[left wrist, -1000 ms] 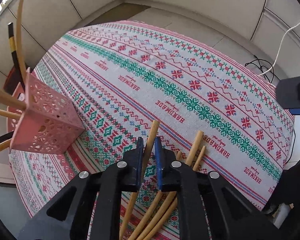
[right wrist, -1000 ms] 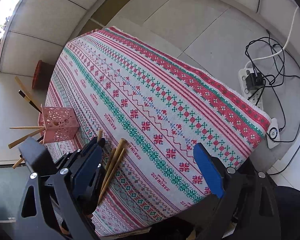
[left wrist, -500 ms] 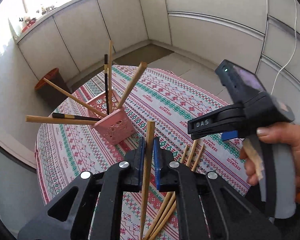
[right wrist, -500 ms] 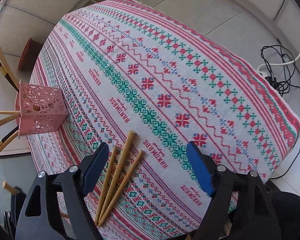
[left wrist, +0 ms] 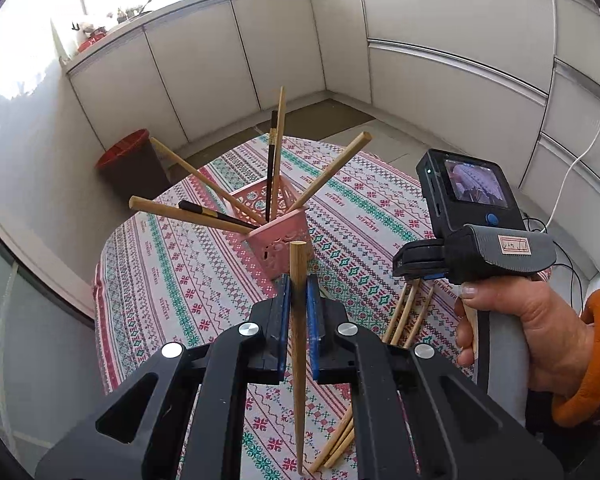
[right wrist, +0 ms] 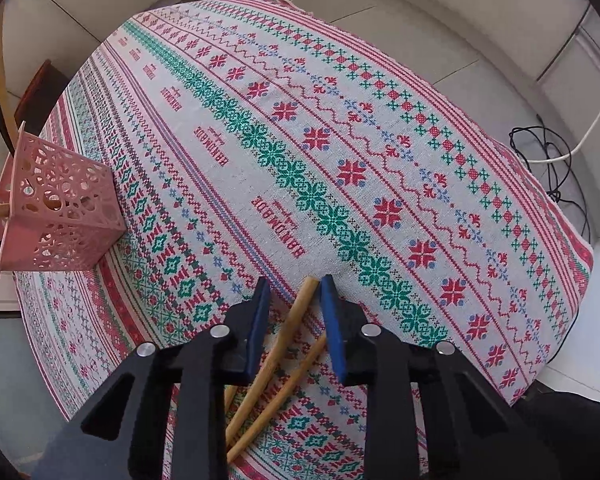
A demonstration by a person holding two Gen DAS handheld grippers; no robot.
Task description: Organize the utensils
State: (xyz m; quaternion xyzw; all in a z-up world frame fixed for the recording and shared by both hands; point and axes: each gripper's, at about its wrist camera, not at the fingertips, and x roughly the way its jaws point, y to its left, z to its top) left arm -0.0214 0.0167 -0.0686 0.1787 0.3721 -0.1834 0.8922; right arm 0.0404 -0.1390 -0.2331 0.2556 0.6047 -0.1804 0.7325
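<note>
Left gripper was clamped on one light bamboo chopstick, held nearly upright above the embroidered red-and-green tablecloth, just in front of the pink perforated plastic holder. Holder already had several wooden and two black chopsticks fanned out of it. Right gripper, in the person's hand, pointed down over the loose bamboo chopsticks on the cloth; jaws had just been closing around them, pads not clearly pressing yet.
</note>
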